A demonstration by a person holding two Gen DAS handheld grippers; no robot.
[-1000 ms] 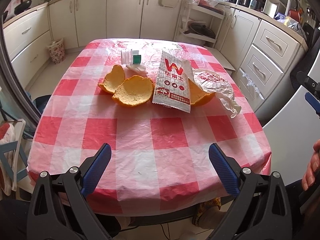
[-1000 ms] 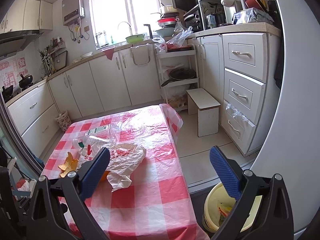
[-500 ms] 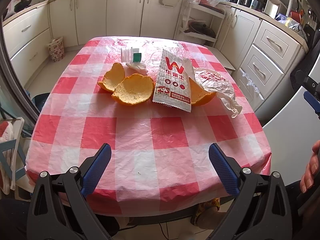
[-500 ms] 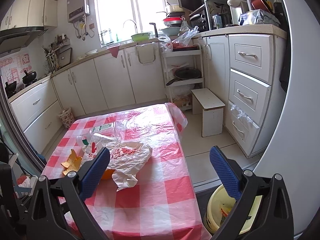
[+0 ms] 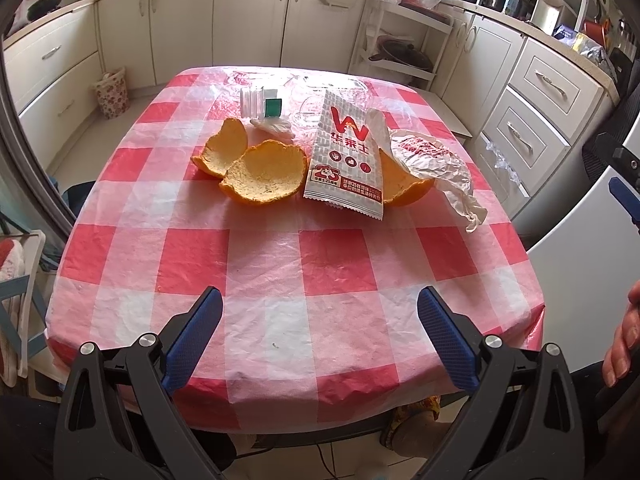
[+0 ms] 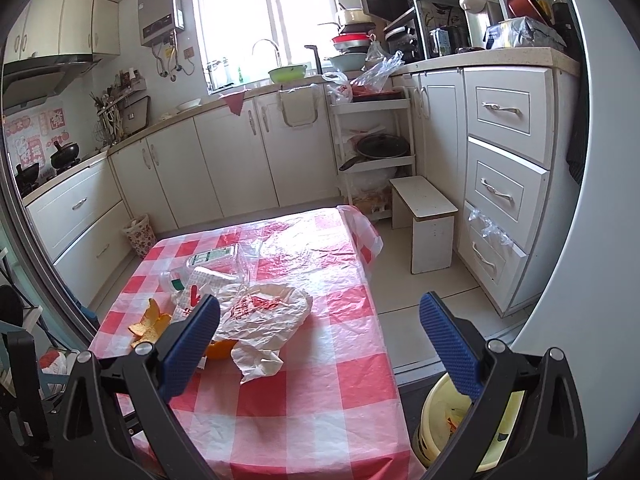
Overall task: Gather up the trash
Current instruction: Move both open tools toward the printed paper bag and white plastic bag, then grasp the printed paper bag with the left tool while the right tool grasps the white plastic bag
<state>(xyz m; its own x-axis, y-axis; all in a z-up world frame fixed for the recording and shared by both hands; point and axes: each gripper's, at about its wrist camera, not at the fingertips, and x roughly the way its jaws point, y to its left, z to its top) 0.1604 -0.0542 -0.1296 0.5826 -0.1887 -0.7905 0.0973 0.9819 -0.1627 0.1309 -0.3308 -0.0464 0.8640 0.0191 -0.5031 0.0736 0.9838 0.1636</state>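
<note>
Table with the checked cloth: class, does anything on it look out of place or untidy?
Yes. Litter lies loose mid-table: orange peel shells, a printed food packet propped over another peel, a crumpled paper wrapper and clear plastic film. None of it is in the yellow bin on the floor beside the table.

The right gripper, jaws wide apart and empty, hangs over the red-checked table's edge, with a crumpled white wrapper and orange peel just beyond its left finger and a yellow bin below its right finger.
</note>
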